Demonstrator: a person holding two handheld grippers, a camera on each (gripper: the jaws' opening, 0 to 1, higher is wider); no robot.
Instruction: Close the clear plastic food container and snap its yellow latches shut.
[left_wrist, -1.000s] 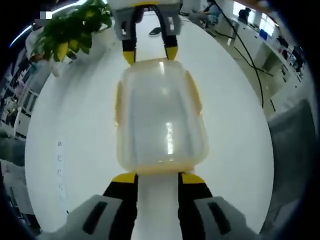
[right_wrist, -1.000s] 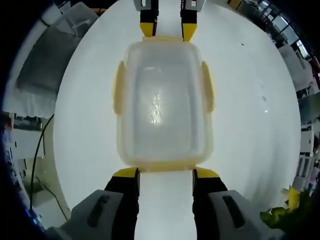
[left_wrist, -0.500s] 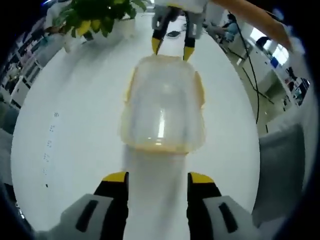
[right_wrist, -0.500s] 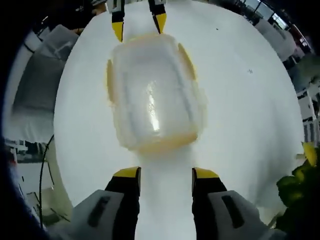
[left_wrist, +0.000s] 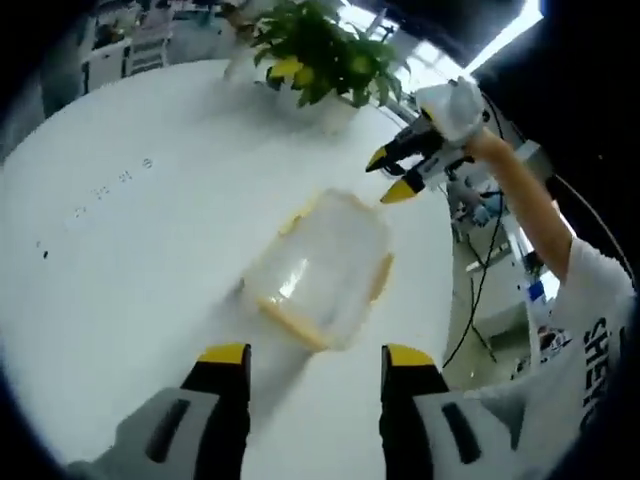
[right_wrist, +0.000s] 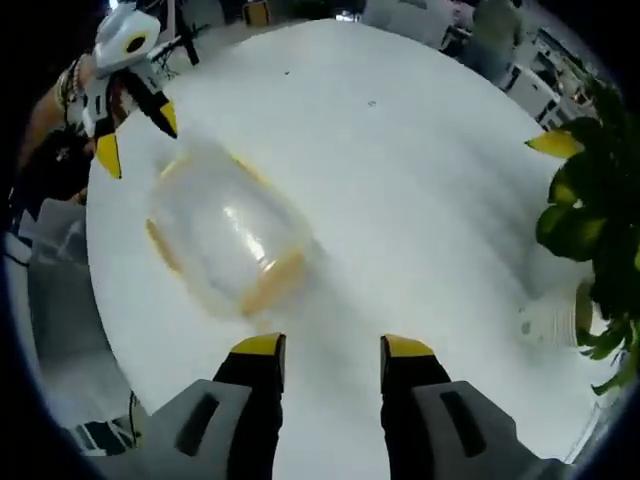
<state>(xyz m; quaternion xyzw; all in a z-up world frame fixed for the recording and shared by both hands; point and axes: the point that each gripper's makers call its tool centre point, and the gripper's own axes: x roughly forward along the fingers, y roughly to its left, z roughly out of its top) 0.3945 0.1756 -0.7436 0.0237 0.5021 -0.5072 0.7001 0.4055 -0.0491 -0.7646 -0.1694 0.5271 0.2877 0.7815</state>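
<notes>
At the bottom of the left gripper view, left gripper (left_wrist: 305, 352) has jaws spread, nothing between them, clear of the food container (left_wrist: 318, 268), which sits just ahead on the white table (left_wrist: 120, 250). Same for right gripper (right_wrist: 322, 344) in its own view: jaws apart, empty, container up and to the left of the tips, not touching.

Container lies flat on the table with the lid on. Yellow latches (left_wrist: 381, 277) show along the edges and look folded down (motion blur, so I can't confirm each one is snapped).

Key relation: long axis runs diagonally in both views, not in line with either jaw pair. In the left gripper view the near short end (left_wrist: 291, 322) sits just ahead of the left tips, with the far end pointing up-right toward the right gripper, which hangs raised beyond that end. In the right gripper view the left gripper (right_wrist: 135, 125) hangs above the container's far end. Both are off it; the left gripper looks marginally nearer.

Potted plant (left_wrist: 322, 52) is well beyond the container, out of the way.

Judgement: closing looks done or nearly so. If a latch is loose, either gripper must rotate to square up with that edge first.
</notes>
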